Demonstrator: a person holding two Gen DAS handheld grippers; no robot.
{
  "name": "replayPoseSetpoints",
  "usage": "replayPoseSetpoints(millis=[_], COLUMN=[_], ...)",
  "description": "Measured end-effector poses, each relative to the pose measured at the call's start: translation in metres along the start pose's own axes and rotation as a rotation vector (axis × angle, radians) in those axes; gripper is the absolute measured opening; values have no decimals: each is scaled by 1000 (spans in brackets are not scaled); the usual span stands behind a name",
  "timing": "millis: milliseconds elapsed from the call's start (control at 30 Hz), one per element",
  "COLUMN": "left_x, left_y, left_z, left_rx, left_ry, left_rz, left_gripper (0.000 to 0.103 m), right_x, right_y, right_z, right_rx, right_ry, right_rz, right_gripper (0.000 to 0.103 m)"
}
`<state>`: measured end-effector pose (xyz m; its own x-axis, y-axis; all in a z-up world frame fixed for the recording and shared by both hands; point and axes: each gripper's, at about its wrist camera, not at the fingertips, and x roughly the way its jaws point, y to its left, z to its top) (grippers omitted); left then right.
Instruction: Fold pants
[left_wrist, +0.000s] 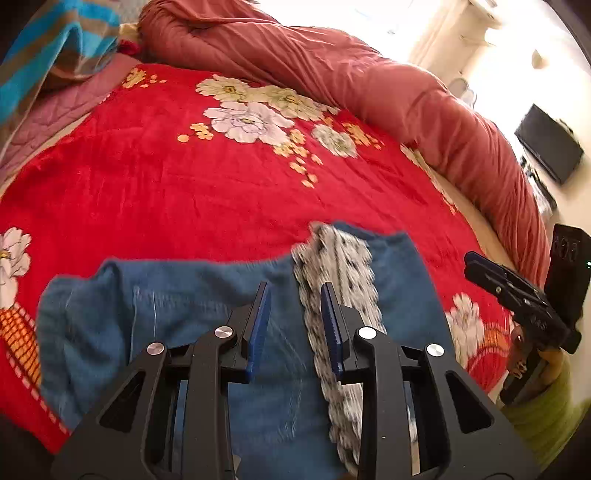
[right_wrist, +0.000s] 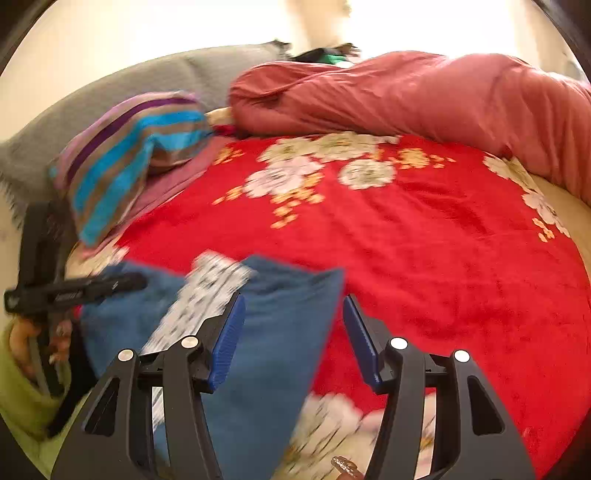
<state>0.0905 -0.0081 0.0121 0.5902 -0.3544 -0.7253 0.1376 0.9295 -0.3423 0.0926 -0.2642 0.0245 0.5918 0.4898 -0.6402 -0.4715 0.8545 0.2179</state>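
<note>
On the red floral blanket (left_wrist: 207, 192), left wrist view: blue pants (left_wrist: 177, 310) lie at 6 o'clock, already doubled into a thick pad, with a black-and-white patterned strip (left_wrist: 340, 266) running from 12 to 6 across them. Left gripper (left_wrist: 295, 295) hangs above the cloth, fingers narrowly parted, nothing between the pads. Right gripper (left_wrist: 517, 295) shows at 3 o'clock, off the pants' edge, above the blanket. Rust-red duvet (left_wrist: 406, 99) is heaped from 12 round to 3.

Right wrist view: pants (right_wrist: 269, 332) sit at 6 to 8 o'clock; right gripper (right_wrist: 295, 306) is half open and empty, straddling the pants' right-hand edge without contact. Left gripper (right_wrist: 74, 290) shows at 9 o'clock, blurred. Striped pillow (right_wrist: 129, 162) at 10.

Judgement: a fold looks just laid down, both grippers free. Next move likely calls for re-gripping an end or the near edge for another fold, or smoothing.

Room: broad bare blanket from 12 to 3; duvet and pillow are well apart from the pants.
</note>
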Motion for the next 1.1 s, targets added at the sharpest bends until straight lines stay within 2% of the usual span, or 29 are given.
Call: replayPoseSetpoints(millis=[200,333,400,500,733,967,1100], left_x=[-9,-7,2,15,15,10,-1], left_y=[-21,-41,-52,-57,-56,-55,-56], left_z=[-23,-40,-53,-75,-87,-90,-89], left_rx=[54,135,209,264,278,269,259], left_ry=[28,61,111,189,207,199,172], left_rz=[-20,-33,-5,36,63,69,77], left_gripper=[20,20,23,24,25,25,31], right_x=[-1,6,8,12,10,6,0], right_y=[52,72,77,78,76,77,77], right_z=[-36,-55,-64,-82,-96,-92,-87], right_rx=[-155,-231,-254,-264,-227,-212,-198], right_ry=[114,173,205,263,265,263,250], right_rz=[50,31,22,43,38,32,44], right_gripper=[54,54,54,54,54,53,53])
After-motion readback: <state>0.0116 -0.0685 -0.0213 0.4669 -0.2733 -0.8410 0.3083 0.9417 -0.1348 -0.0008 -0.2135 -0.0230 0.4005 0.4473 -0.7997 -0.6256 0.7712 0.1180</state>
